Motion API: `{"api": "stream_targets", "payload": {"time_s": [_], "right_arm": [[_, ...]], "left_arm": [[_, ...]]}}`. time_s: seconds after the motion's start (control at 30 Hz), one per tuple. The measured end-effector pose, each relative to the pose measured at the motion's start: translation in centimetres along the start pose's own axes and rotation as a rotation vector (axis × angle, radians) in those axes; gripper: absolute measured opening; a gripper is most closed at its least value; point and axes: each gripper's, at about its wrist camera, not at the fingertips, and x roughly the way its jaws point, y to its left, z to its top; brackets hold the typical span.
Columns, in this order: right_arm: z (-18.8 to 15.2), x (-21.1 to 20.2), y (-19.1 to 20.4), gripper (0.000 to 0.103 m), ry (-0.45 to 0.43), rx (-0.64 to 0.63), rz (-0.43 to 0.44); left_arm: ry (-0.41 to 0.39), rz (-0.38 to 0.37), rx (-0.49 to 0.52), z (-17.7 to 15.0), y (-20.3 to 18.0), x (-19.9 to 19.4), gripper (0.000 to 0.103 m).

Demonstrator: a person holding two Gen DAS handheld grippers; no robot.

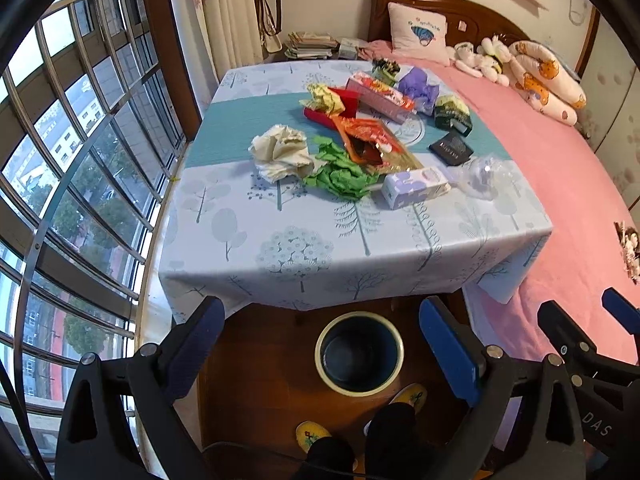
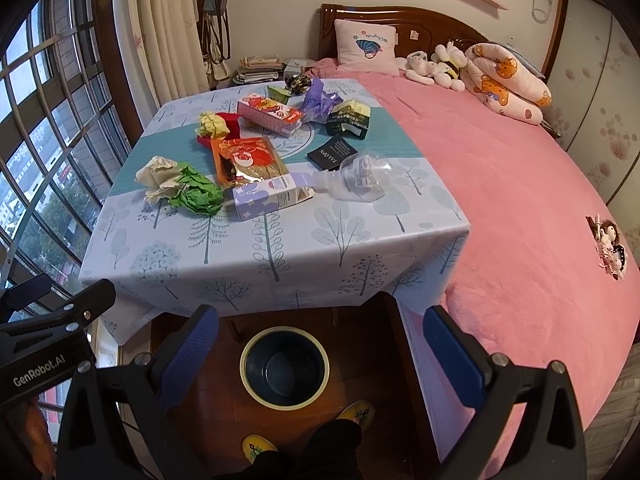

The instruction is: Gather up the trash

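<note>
From the left wrist, the left gripper (image 1: 320,344) is wide apart and holds nothing; the bin (image 1: 359,354) on the floor looks empty. From the right wrist, the right gripper (image 2: 320,348) is wide too, and the trash (image 2: 256,152) sits on the table (image 2: 280,256). Nothing looks collected yet.

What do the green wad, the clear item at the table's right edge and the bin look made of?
Green wad: crumpled matte paper, sharp creases. Clear item: thin transparent plastic, glossy and see-through. Bin: probably smooth plastic, dark inside with a pale rim.

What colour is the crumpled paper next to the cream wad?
Green crumpled paper, touching the cream wad; clearest in the right wrist view.
</note>
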Motion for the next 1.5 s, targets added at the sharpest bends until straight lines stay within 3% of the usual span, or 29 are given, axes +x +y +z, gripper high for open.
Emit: {"api": "stream_targets", "payload": {"time_s": [0.57, 0.83, 1.0, 1.13, 1.27, 1.5], "right_arm": [[3.8, -1.6, -1.8, 0.102, -0.089, -0.005, 0.0], [7.1, 0.2, -4.0, 0.102, -0.147, -0.067, 0.038], [11.0, 3.4, -6.3, 0.1, -0.18, -0.215, 0.068], [14.5, 7.9, -8.7, 0.089, -0.142, -0.35, 0.169], [17.5, 14.0, -10.4, 0.087, -0.035, -0.495, 0.285], [19.1, 21.8, -9.8, 0.082, 0.143, -0.736, 0.469]], "left_arm": [[-0.134, -0.054, 0.04, 3.5, -2.2, -2.5, 0.097], [-0.15, -0.018, 0.066, 6.3, -4.6, -1.0, 0.097], [-0.047, -0.031, 0.086, 9.5, -8.0, 3.4, 0.097], [0.045, -0.016, 0.12, 11.0, -10.5, 7.9, 0.097], [0.134, 0.029, 0.103, 12.2, -11.8, 12.6, 0.097], [0.224, 0.065, 0.054, 13.5, -12.2, 17.7, 0.097]]}}
